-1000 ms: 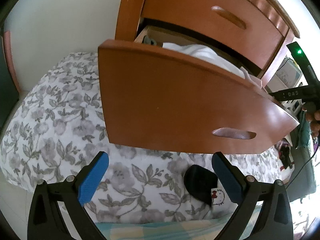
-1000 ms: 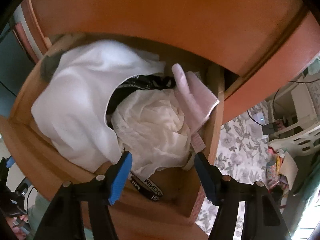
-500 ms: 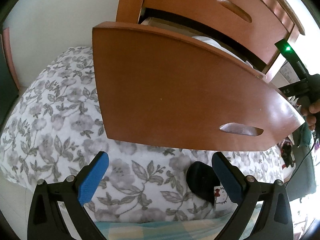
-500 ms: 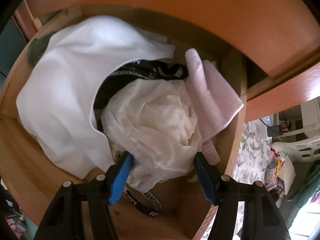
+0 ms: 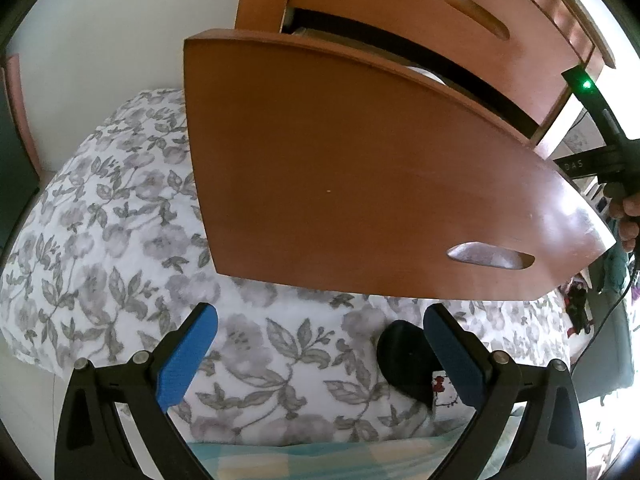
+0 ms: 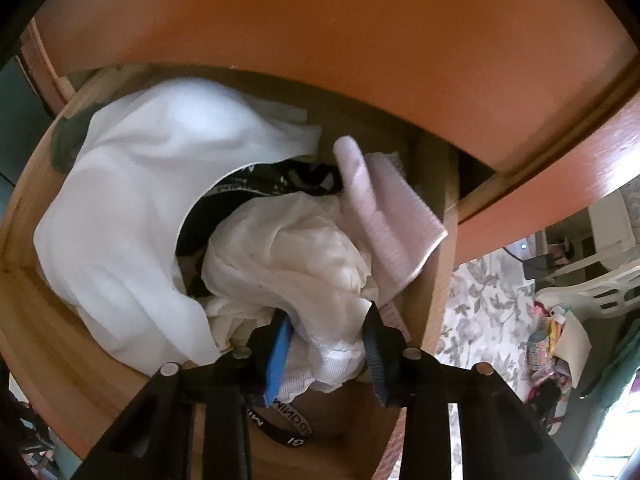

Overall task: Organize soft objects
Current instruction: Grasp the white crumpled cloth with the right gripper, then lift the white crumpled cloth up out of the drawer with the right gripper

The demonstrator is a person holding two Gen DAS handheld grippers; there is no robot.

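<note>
The open wooden drawer (image 6: 436,240) holds a big white garment (image 6: 132,208), a crumpled cream mesh cloth (image 6: 288,248), a pink ribbed cloth (image 6: 392,216) and a black printed waistband (image 6: 256,188). My right gripper (image 6: 326,344) points down into the drawer. Its jaws are closing, and the near edge of the cream cloth is bunched between the pads. My left gripper (image 5: 320,352) stands open over the floral bedding (image 5: 120,220), in front of the drawer front (image 5: 360,180). A small black sock (image 5: 404,360) with a white printed cuff lies by its right finger.
A closed upper drawer (image 5: 460,40) sits above the open one. A hand (image 5: 630,216) holds the right gripper's black body at the far right. A white plastic basket (image 6: 592,292) and small clutter stand on the floor to the right. A white wall (image 5: 120,40) rises behind the bedding.
The right gripper's jaws have narrowed from wide apart onto the edge of the cream cloth. In the left view, the drawer front now hides the clothes inside.
</note>
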